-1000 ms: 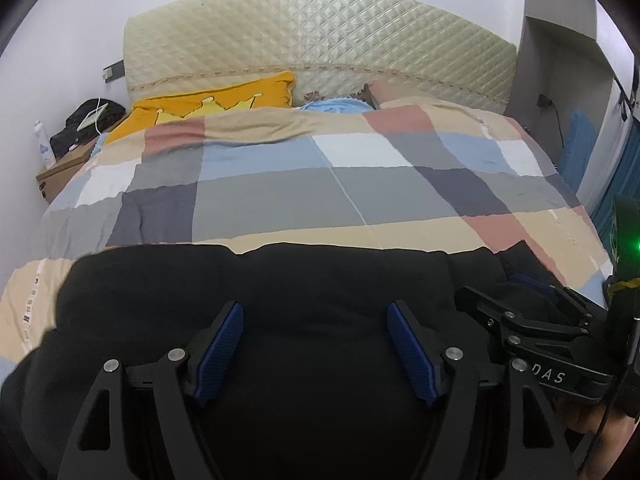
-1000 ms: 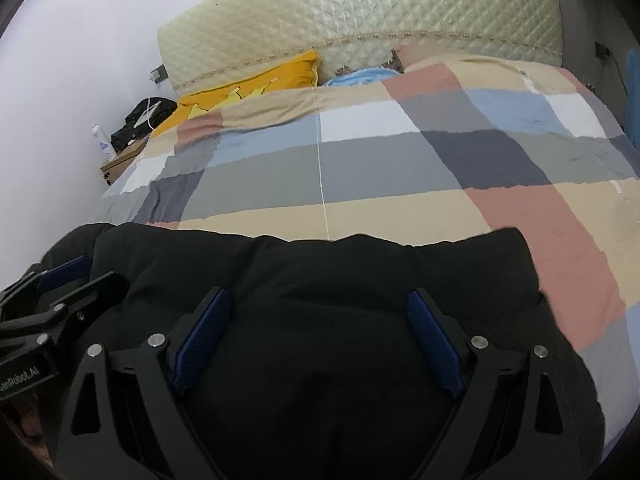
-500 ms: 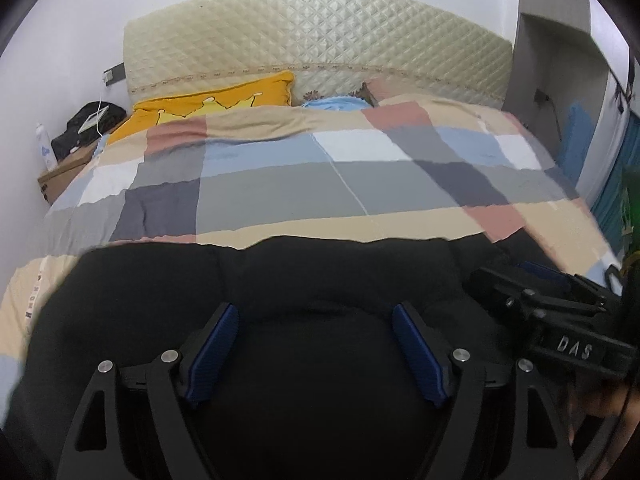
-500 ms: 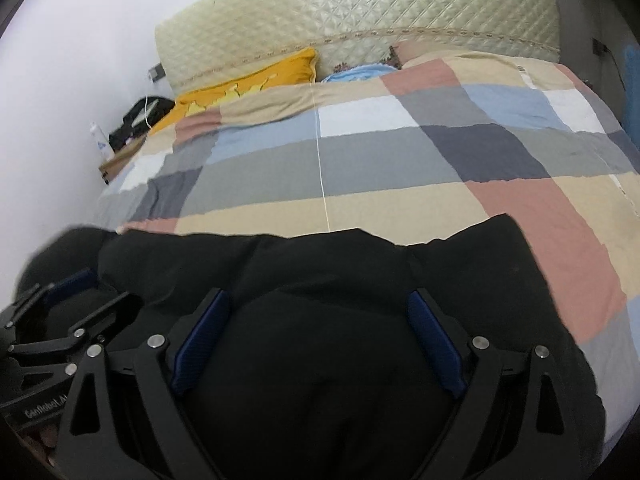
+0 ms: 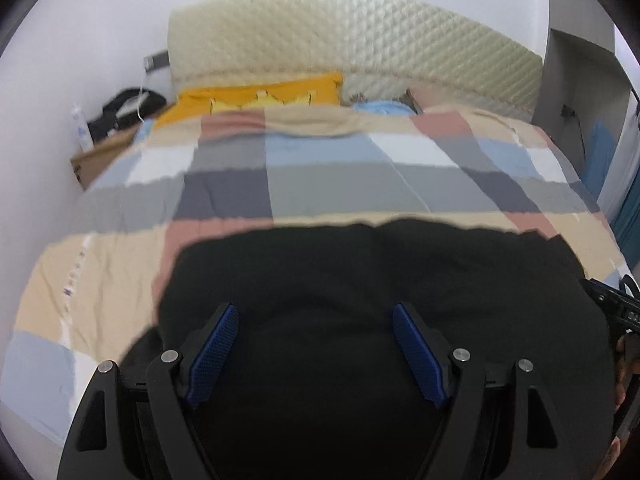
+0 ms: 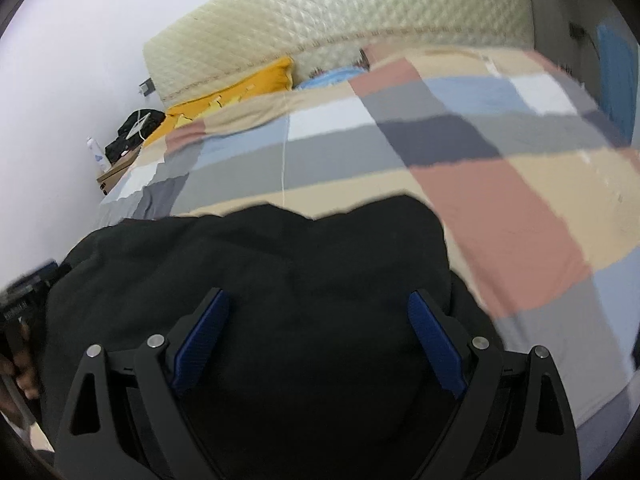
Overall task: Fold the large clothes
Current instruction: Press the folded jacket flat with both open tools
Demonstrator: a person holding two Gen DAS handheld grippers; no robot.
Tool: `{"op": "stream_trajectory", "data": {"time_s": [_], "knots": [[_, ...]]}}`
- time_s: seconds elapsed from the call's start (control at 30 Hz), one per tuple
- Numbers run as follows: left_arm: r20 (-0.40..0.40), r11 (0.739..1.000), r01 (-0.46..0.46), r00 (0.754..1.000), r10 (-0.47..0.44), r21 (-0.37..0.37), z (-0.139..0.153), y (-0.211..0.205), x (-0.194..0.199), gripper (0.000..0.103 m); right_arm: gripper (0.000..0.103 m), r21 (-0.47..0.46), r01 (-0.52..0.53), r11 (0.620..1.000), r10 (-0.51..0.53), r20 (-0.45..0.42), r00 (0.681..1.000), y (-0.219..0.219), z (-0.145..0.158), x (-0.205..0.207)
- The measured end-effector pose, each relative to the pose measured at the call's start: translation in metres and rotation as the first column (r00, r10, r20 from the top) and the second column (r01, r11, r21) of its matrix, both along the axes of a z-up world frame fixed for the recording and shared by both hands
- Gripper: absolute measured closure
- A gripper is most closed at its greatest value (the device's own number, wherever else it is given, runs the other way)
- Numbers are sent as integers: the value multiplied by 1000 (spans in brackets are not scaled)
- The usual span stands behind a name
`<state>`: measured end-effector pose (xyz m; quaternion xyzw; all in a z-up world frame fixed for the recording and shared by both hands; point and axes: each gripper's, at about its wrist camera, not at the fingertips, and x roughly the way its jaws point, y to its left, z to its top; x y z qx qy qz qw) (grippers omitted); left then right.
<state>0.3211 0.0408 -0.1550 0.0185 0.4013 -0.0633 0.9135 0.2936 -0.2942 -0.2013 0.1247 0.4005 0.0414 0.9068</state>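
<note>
Lying bunched on the bed, the large black padded garment (image 5: pixel 360 280) fills the space beneath and ahead of both grippers, its far edge stopping short of the middle of the checked patchwork quilt (image 5: pixel 320 184). The left gripper (image 5: pixel 316 320) has its blue-padded jaws spread wide, having just widened a little, with black cloth under the gap but no pad pressing on it. The right gripper (image 6: pixel 316 308) also stands wide apart over the garment, gripping nothing. Far beyond them a yellow pillow (image 5: pixel 260 94) leans against the cream quilted headboard (image 5: pixel 352 36). Both views are blurred.
</note>
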Motion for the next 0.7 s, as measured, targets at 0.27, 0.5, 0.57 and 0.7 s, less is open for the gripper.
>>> {"op": "stream_trajectory", "data": {"time_s": [0.27, 0.5, 0.57, 0.7], "knots": [[-26, 1000, -11, 1000, 11, -12, -15, -4, 2, 22, 9, 10, 30, 1000, -29, -53, 998, 2, -27, 8], [10, 998, -61, 998, 61, 33, -5, -8, -8, 22, 8, 9, 44, 999, -44, -58, 997, 3, -27, 0], [36, 996, -77, 997, 75, 55, 3, -8, -15, 22, 8, 4, 56, 998, -56, -45, 997, 1, -20, -6], [110, 991, -98, 990, 88, 91, 21, -11, -45, 22, 8, 44, 95, 995, -97, 36, 995, -6, 12, -30]]}}
